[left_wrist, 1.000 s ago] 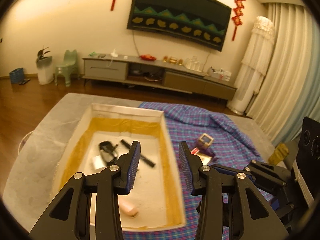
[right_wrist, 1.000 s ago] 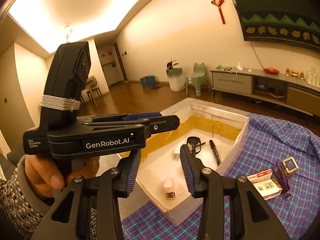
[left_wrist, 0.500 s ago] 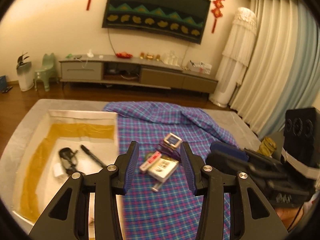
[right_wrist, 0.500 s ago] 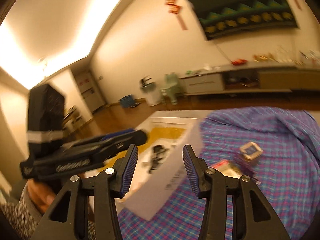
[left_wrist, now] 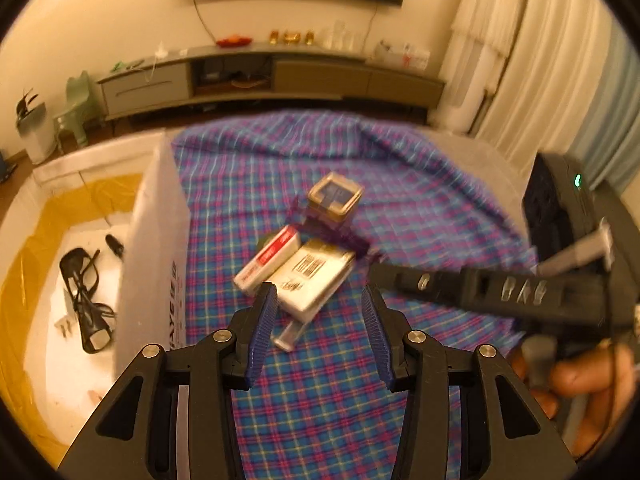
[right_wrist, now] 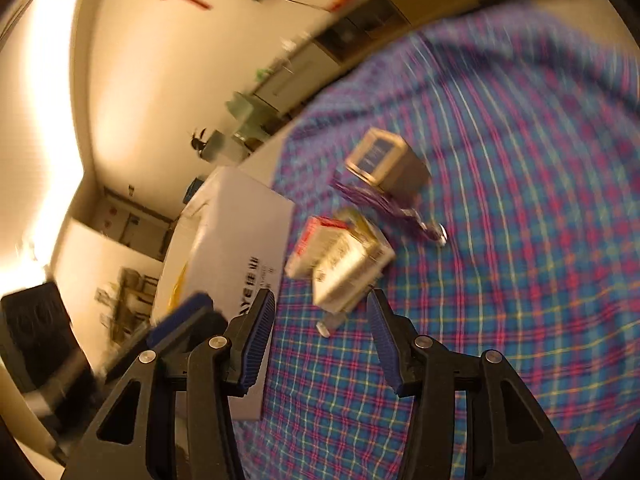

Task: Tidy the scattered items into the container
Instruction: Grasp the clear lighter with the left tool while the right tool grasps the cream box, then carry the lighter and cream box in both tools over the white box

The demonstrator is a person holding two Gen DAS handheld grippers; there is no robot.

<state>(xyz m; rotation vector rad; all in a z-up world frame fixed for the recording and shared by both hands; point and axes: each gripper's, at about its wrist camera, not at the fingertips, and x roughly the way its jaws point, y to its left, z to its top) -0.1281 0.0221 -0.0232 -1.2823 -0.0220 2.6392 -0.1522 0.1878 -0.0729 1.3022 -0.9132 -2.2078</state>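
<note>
White foam container (left_wrist: 160, 248) holds black glasses (left_wrist: 86, 296) and a marker (left_wrist: 114, 243); we see boxes (left_wrist: 304, 276) scattered just beside it on plaid cloth (left_wrist: 328, 408). Left gripper (left_wrist: 320, 332) and right gripper (right_wrist: 320, 334): jaws apart, empty, just widened.

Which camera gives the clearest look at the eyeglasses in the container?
The left wrist view: the black eyeglasses lie folded on the white floor of the container, in plain sight. In the right wrist view the container's near wall hides them.
</note>
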